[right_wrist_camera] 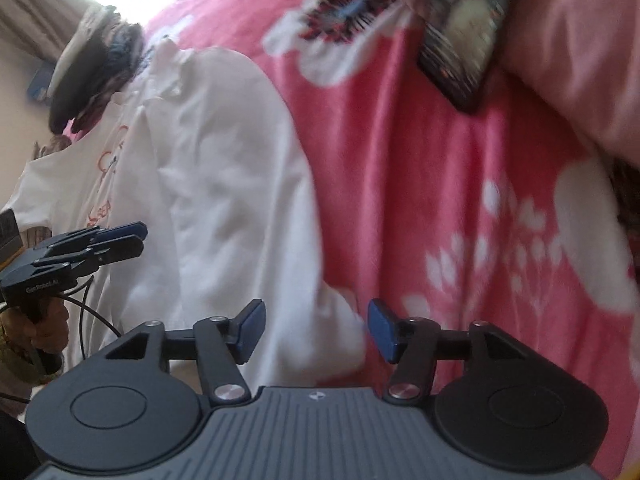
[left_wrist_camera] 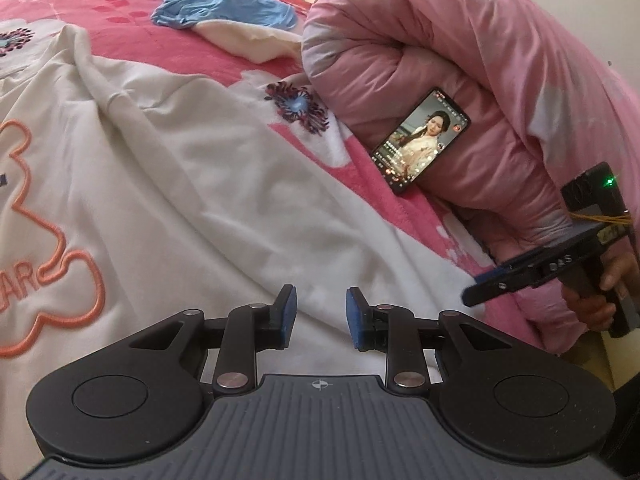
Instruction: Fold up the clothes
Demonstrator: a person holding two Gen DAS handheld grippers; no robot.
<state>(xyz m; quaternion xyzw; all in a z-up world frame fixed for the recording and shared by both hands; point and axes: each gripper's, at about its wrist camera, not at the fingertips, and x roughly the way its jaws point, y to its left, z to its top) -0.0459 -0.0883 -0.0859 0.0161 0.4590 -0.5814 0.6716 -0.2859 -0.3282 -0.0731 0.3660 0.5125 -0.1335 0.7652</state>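
We see the white T-shirt (left_wrist_camera: 168, 184) lying rumpled on the pink flowered bedspread (right_wrist_camera: 440, 200), with no neat fold visible yet, so most of the job looks undone. Our left claw (left_wrist_camera: 320, 316) hangs over the cloth, jaws apart and empty; the right claw (right_wrist_camera: 316, 328) is also apart, gripping nothing. Other clothes (left_wrist_camera: 224, 4) wait farther up the bed (a phone (left_wrist_camera: 420, 140) plays against the quilt (left_wrist_camera: 460, 60)).

Both wrist views look down, close, sharing the white shirt (left_wrist_camera: 192, 168).
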